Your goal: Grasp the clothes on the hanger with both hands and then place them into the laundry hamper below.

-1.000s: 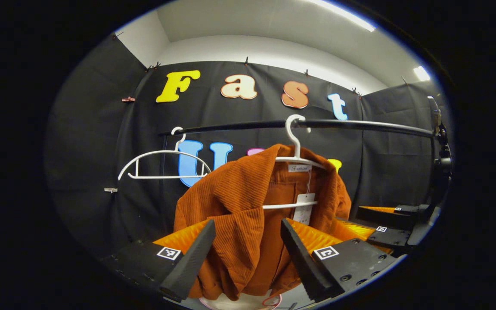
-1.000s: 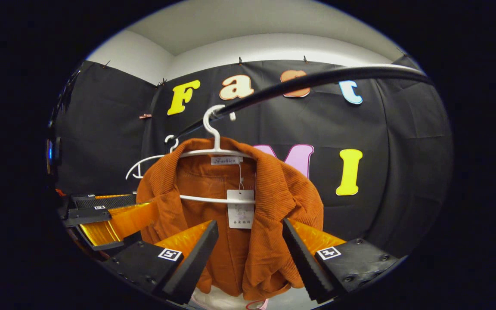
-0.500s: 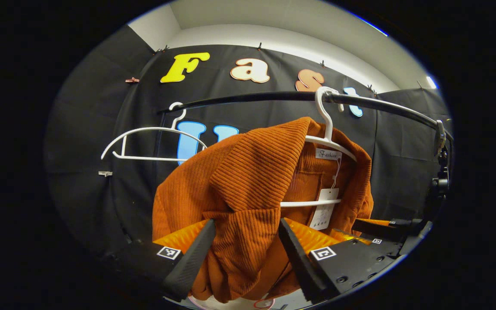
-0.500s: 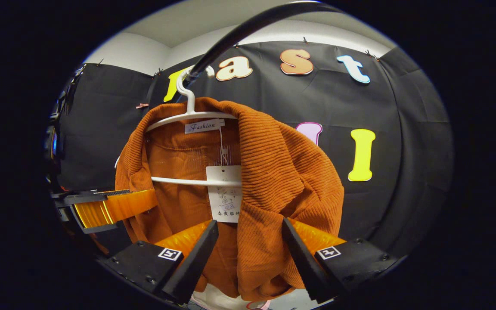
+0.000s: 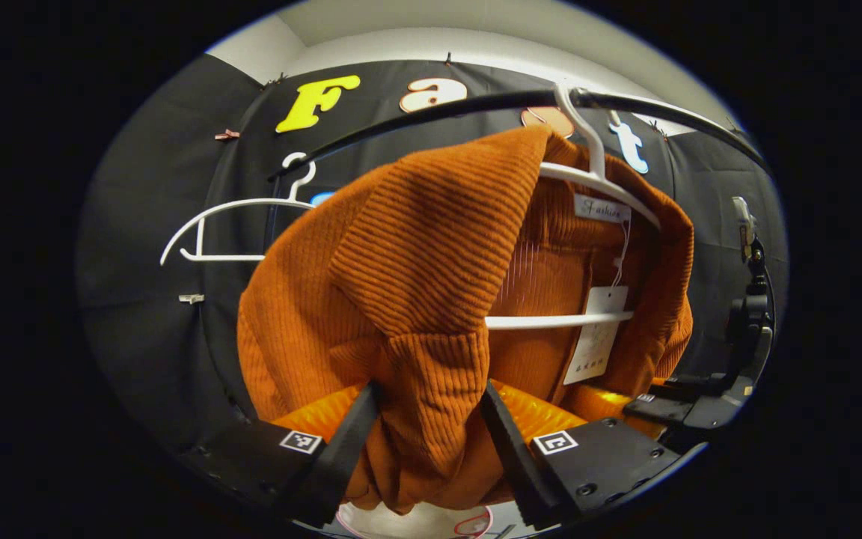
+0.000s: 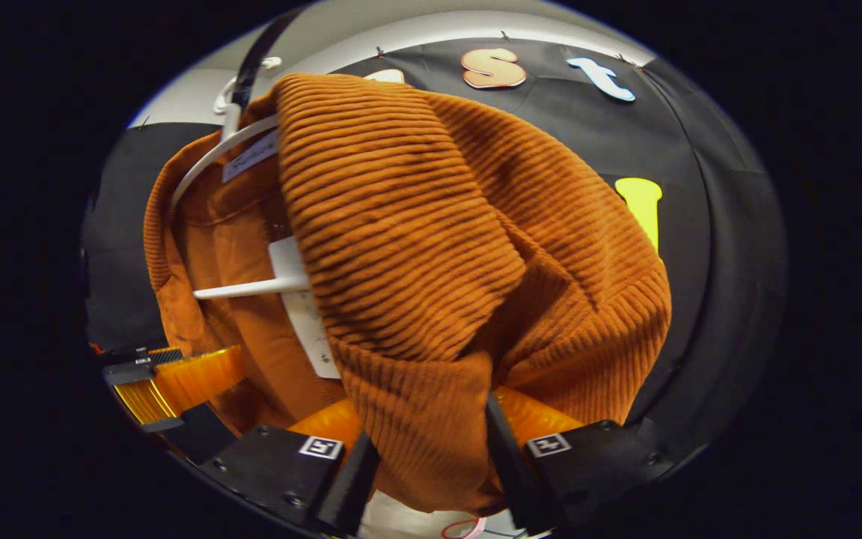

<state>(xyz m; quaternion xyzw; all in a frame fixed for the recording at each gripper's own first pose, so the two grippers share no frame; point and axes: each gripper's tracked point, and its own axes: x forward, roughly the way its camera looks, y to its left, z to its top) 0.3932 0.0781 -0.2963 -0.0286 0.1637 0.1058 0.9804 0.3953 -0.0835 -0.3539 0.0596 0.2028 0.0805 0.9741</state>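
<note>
Jacket (image 5: 431,247) on hanger (image 5: 588,176) under rail (image 5: 416,116); spare hanger (image 5: 214,224) to its left.

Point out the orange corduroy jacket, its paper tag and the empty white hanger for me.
orange corduroy jacket (image 5: 431,224), left gripper view, on the folded collar.
paper tag (image 5: 597,337), left gripper view, on the tag's middle.
empty white hanger (image 5: 214,217), left gripper view, on its curved shoulder.

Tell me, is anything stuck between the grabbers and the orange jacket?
No, nothing visible is. The orange jacket already has a fold between the jaws of the left gripper and of the right gripper. It hangs on the white hanger.
</note>
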